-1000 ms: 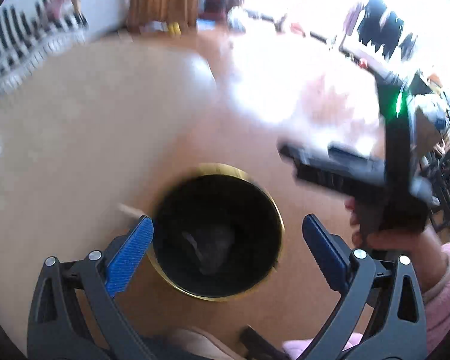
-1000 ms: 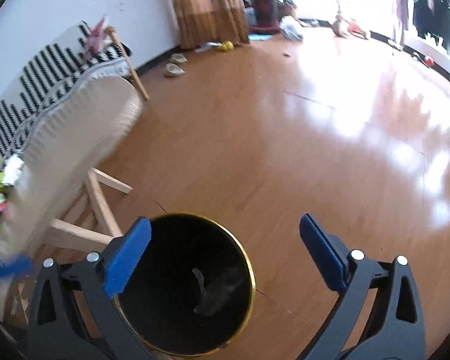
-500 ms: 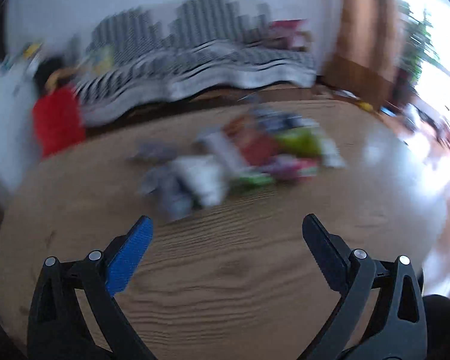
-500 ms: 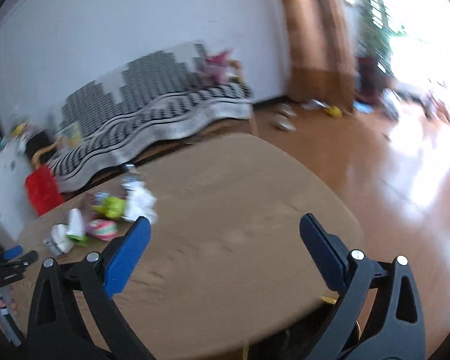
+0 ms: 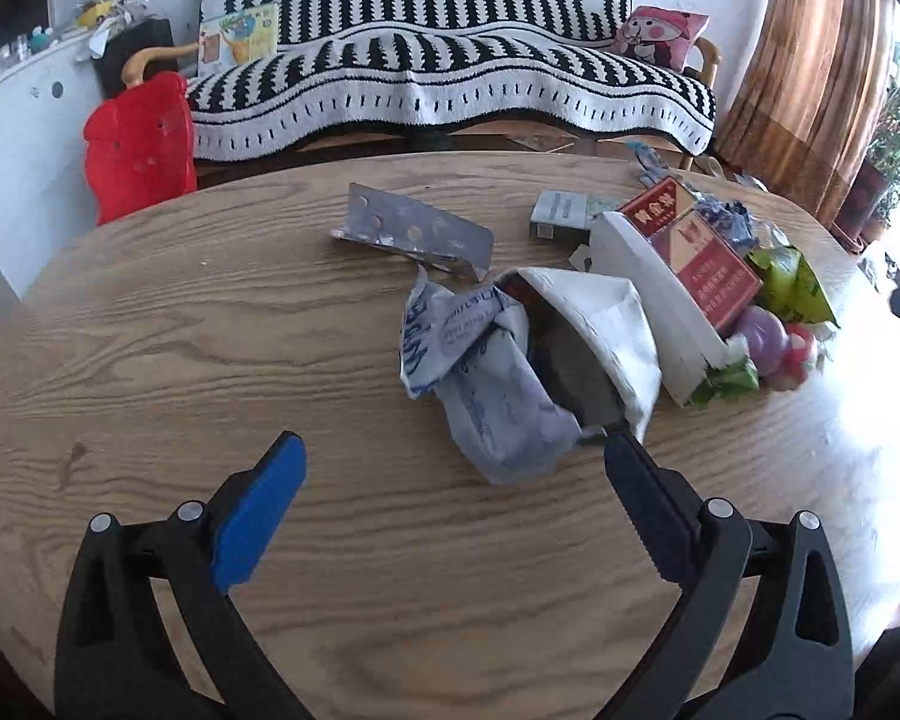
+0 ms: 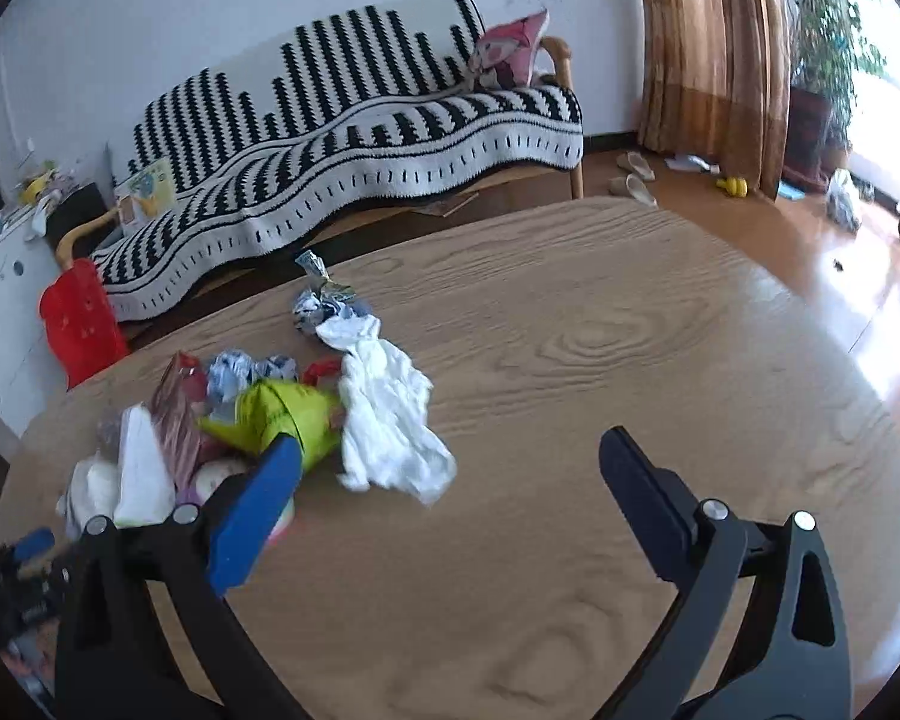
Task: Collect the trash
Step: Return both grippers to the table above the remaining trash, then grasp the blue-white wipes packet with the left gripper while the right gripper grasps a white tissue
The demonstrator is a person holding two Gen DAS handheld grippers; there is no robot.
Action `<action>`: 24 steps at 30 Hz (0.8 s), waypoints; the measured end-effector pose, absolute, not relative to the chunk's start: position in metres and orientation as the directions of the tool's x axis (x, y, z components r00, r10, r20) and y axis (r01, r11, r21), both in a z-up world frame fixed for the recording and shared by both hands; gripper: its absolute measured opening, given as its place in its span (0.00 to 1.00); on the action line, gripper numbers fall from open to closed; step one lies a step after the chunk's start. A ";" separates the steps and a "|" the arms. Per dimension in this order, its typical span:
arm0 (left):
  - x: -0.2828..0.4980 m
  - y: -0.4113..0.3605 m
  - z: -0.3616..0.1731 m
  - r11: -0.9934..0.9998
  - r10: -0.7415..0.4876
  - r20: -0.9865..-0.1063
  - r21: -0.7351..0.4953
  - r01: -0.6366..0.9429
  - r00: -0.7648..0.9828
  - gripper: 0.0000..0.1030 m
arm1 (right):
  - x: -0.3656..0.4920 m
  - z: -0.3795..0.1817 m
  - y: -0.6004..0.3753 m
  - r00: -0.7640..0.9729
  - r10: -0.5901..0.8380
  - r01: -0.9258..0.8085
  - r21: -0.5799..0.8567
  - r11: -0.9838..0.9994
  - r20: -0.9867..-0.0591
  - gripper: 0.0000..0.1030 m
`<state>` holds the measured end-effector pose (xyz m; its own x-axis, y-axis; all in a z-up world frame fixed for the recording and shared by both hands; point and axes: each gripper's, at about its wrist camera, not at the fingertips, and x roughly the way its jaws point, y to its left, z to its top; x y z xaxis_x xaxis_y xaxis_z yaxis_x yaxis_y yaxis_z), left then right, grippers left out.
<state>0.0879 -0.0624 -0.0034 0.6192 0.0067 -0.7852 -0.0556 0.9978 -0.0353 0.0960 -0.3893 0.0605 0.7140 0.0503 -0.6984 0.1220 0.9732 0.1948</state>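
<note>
A heap of trash lies on a round wooden table (image 5: 210, 312). In the left wrist view I see a crumpled grey-blue bag (image 5: 486, 384), a white wrapper (image 5: 606, 318), a foil blister pack (image 5: 414, 228), red cigarette boxes (image 5: 702, 252) and a green packet (image 5: 792, 282). My left gripper (image 5: 450, 468) is open and empty just in front of the grey-blue bag. In the right wrist view, a crumpled white tissue (image 6: 390, 414) and the green packet (image 6: 288, 414) lie ahead to the left. My right gripper (image 6: 450, 468) is open and empty above the table.
A sofa with a black-and-white striped cover (image 5: 450, 66) stands behind the table, with a red plastic chair (image 5: 138, 144) to its left. Brown curtains (image 6: 708, 54) and a shiny wooden floor (image 6: 840, 276) with scattered items lie to the right.
Both grippers swung up from over the black bin on the floor to face the table top and the trash heap. Both stayed open and empty.
</note>
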 end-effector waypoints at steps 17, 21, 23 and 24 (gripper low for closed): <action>0.098 -0.013 -0.005 0.982 -0.024 -0.734 -0.145 -0.123 0.678 0.94 | 0.150 0.022 -0.375 0.693 0.018 0.074 0.096 0.993 -0.721 0.93; 0.106 -0.027 -0.010 0.991 -0.033 -0.748 -0.111 -0.076 0.663 0.94 | 0.156 0.014 -0.374 0.680 0.026 0.066 0.096 0.993 -0.733 0.93; 0.107 -0.032 -0.012 0.995 -0.017 -0.749 -0.077 -0.062 0.662 0.93 | 0.157 0.012 -0.374 0.673 0.037 0.055 0.100 0.993 -0.739 0.90; 0.108 -0.033 -0.013 0.996 -0.015 -0.749 -0.069 -0.056 0.663 0.89 | 0.159 0.010 -0.374 0.664 0.046 0.048 0.104 0.993 -0.747 0.87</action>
<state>0.1075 -0.0330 -0.0135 0.6627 -0.0145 -0.7487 -0.0557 0.9961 -0.0686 0.1593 -0.3742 0.0095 0.6637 0.0457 -0.7466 0.0481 0.9935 0.1036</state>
